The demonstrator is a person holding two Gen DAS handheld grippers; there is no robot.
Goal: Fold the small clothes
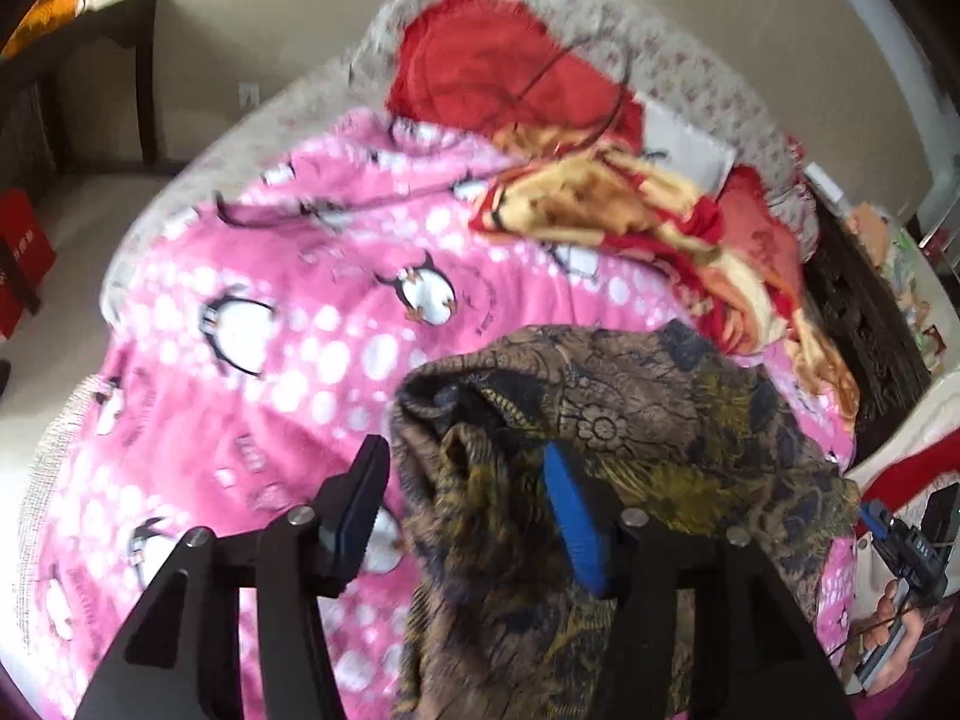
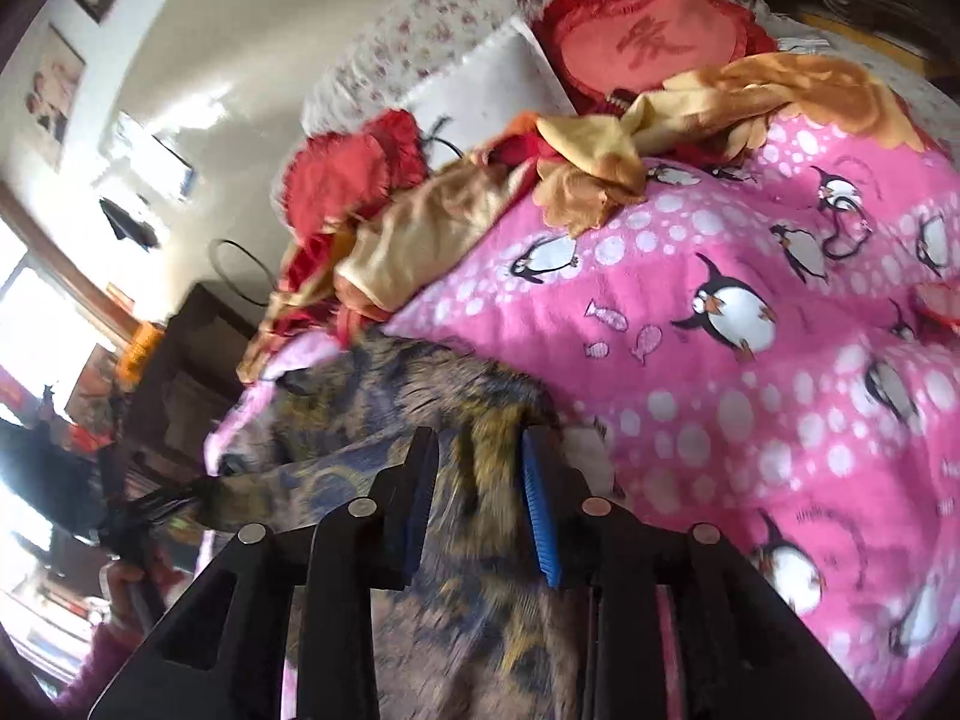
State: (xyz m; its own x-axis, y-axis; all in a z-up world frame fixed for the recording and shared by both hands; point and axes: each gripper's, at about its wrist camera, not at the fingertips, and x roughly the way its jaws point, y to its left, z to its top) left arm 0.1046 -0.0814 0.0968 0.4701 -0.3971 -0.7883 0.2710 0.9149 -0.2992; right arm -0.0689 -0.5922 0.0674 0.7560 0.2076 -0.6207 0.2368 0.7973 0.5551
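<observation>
A brown garment [image 1: 630, 408] printed with dark blue and yellow flowers lies bunched on the pink penguin blanket [image 1: 270, 276]. In the left wrist view my left gripper [image 1: 471, 498] stands wide over its near left edge. Folds of cloth lie between the jaws, and the left finger [image 1: 366, 480] is clear of the fabric. In the right wrist view the same garment [image 2: 372, 384] runs under my right gripper [image 2: 480, 492]. Its jaws are parted with blurred cloth in the gap, and I see no pinch. A hand holds the right gripper [image 1: 900, 546] at the bed's edge.
A crumpled yellow and red blanket [image 1: 660, 222] and red cushions [image 1: 498, 66] lie further back on the bed, beside a white pillow [image 2: 492, 84]. Dark wooden furniture [image 2: 186, 372] stands along the bedside. The pink blanket [image 2: 750, 390] spreads out to the right of the garment.
</observation>
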